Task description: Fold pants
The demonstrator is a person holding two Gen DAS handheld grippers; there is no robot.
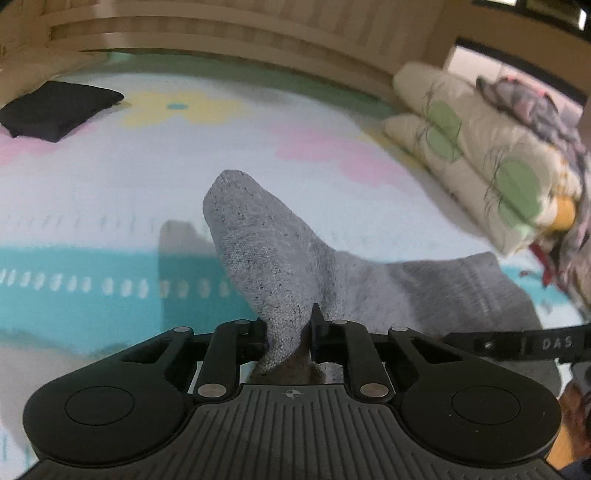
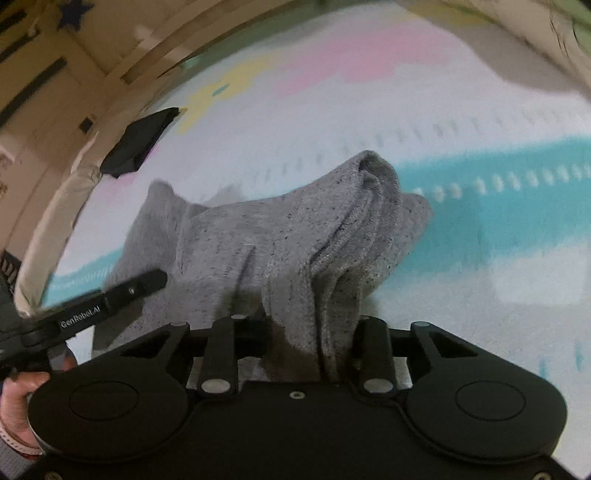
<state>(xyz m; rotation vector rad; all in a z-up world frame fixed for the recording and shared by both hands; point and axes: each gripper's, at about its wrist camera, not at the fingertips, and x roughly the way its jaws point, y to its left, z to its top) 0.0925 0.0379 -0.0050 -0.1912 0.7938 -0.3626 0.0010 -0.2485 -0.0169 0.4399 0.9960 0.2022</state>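
Note:
Grey knitted pants [image 1: 280,258] hang between both grippers above a pastel patterned bed cover [image 1: 110,184]. My left gripper [image 1: 290,328] is shut on one corner of the pants, which sticks up in a point ahead of the fingers. My right gripper [image 2: 310,332] is shut on a bunched fold of the same pants [image 2: 295,236]. The right gripper's finger shows at the right of the left wrist view [image 1: 517,345]; the left gripper's finger [image 2: 110,299] shows at the left of the right wrist view. The rest of the pants drapes down toward the cover.
A folded black garment [image 1: 55,109] lies at the far left of the bed, also in the right wrist view [image 2: 140,142]. A folded cream quilt with green spots [image 1: 480,155] and a heap of clothes [image 1: 546,122] sit at the right. A wooden bed frame [image 1: 221,33] runs along the back.

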